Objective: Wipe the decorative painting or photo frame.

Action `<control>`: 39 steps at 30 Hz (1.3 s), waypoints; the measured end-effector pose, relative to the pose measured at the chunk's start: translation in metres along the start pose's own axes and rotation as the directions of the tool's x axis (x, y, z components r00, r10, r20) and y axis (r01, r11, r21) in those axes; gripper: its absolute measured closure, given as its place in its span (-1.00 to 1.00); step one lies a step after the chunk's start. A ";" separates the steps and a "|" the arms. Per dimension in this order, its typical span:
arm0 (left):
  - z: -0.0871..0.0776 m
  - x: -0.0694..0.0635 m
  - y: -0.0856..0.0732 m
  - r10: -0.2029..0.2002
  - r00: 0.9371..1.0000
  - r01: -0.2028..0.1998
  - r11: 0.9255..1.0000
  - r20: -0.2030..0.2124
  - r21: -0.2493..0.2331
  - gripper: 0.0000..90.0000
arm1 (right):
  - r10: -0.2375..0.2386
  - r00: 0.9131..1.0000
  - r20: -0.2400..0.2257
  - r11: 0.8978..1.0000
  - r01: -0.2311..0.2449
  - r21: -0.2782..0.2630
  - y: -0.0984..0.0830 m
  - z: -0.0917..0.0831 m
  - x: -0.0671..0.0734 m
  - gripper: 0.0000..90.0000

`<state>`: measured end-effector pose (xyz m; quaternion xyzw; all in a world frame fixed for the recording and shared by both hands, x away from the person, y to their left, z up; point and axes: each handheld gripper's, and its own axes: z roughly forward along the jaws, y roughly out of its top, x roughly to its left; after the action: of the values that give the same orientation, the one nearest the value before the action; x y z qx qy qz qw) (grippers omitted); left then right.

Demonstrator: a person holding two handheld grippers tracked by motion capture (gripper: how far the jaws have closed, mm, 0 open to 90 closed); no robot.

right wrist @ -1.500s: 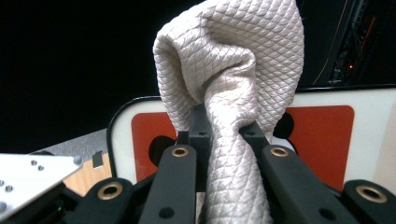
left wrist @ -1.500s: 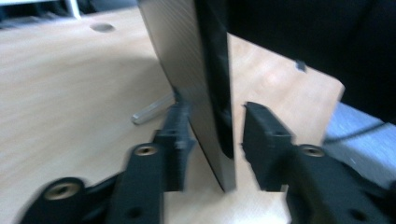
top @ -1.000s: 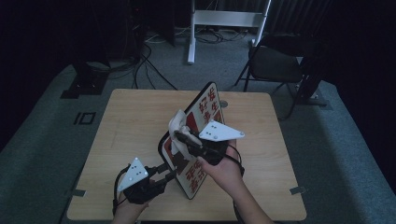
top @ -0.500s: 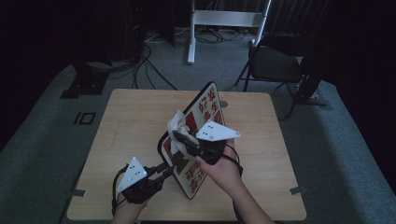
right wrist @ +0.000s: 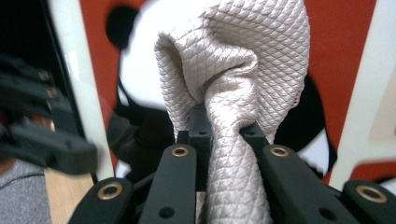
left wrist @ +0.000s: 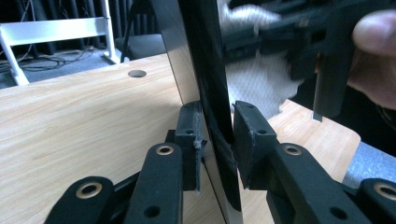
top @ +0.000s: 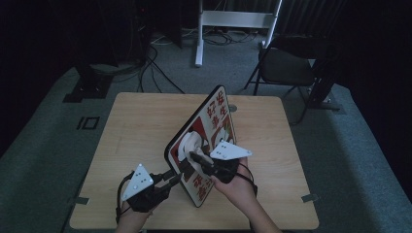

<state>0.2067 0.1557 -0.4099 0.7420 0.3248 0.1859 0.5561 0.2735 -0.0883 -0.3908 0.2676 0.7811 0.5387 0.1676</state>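
The left gripper (top: 176, 177) is clamping the lower edge of a tray (top: 214, 121), and its jaws have just been closing on this edge. In the left gripper view the two black pads are pressing on both sides of the thin dark rim of the tray (left wrist: 205, 70), so the grip is narrow and firm. The tray is standing tilted on the wooden table (top: 136, 131), near the front middle of it, with its lower corner close to the table's near edge. Its printed face, red and white with a black and white figure and large characters, is turning toward the person's right side.

The right gripper (top: 193, 156) is holding a bunched cloth (top: 188, 144) of pale beige colour, and the cloth is touching the printed face of the tray about at its middle. In the right gripper view the jaws are closed tightly on the cloth (right wrist: 233, 93), which has a quilted diamond pattern and is rising above the pads in a thick fold. Behind the cloth the red face of the tray (right wrist: 341, 56) is very near.

A dark chair (top: 286, 65) is standing on the floor beyond the far right corner of the table.
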 end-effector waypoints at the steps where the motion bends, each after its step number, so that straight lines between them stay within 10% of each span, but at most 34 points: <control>1: 0.000 0.000 0.000 0.001 1.000 -0.001 1.000 0.003 0.000 0.64 | 0.003 1.000 0.000 1.000 -0.003 0.008 -0.004 0.000 -0.001 0.80; 18: 0.000 -0.002 -0.001 0.008 1.000 -0.008 1.000 0.012 -0.002 0.64 | 0.098 0.995 0.022 0.986 -0.100 0.134 -0.072 0.004 -0.011 0.80; 39: 0.000 -0.002 0.000 0.014 1.000 -0.014 1.000 0.017 0.000 0.63 | 0.153 0.985 0.085 0.937 -0.172 0.304 -0.138 0.015 -0.025 0.80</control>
<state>0.2055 0.1544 -0.4103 0.7459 0.3147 0.1833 0.5577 0.2690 -0.1301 -0.5259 0.3703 0.8257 0.4132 0.1019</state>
